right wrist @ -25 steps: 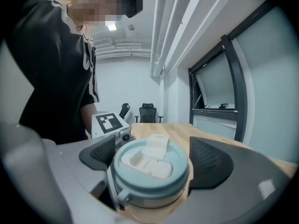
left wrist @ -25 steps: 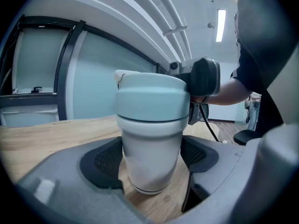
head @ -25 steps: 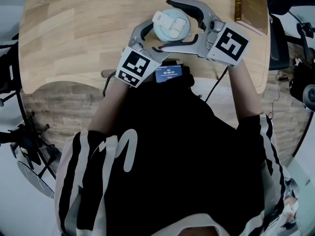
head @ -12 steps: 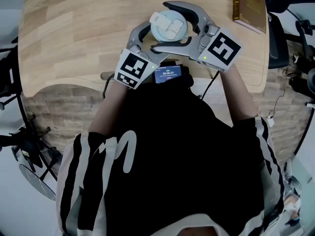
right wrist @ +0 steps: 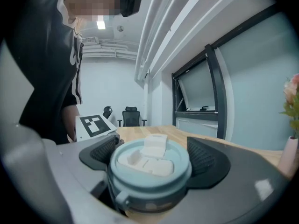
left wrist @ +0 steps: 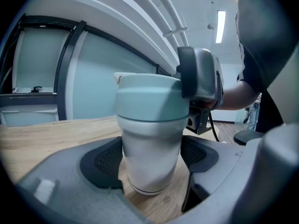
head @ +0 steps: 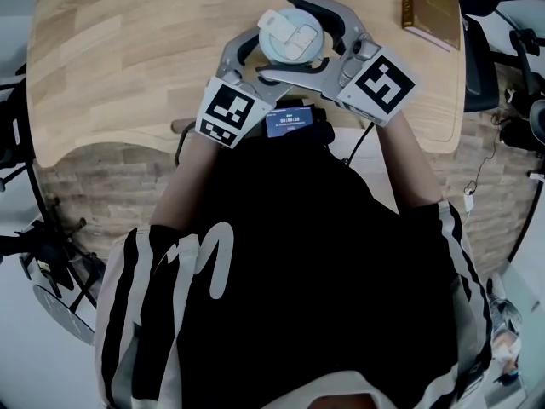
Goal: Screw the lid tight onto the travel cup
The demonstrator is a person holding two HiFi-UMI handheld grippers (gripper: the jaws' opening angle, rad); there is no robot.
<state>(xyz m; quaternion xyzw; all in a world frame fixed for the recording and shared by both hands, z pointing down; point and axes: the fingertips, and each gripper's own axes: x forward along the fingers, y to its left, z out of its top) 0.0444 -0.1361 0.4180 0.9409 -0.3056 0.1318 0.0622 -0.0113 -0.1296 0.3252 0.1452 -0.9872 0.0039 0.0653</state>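
A white travel cup (left wrist: 152, 157) with a pale teal lid (head: 292, 34) stands upright on the wooden table (head: 128, 49), close to its near edge. My left gripper (head: 271, 60) is shut on the cup's body, its dark pads (left wrist: 105, 160) pressing both sides low down. My right gripper (head: 287, 37) comes in from the right and is shut on the lid (right wrist: 149, 164), with a pad (right wrist: 208, 160) against each side of its rim. The lid's white flip cap (right wrist: 154, 146) faces up. In the left gripper view, the right gripper's jaw hides part of the lid.
A brown book (head: 433, 8) lies at the table's far right. A small screen with a timer (head: 289, 122) sits at the near edge by my body. In the right gripper view a pink flower (right wrist: 293, 94) stands at the right.
The right gripper has swung round the cup with the lid, and the lid's flip cap points a different way. The left gripper has kept its hold on the cup body.
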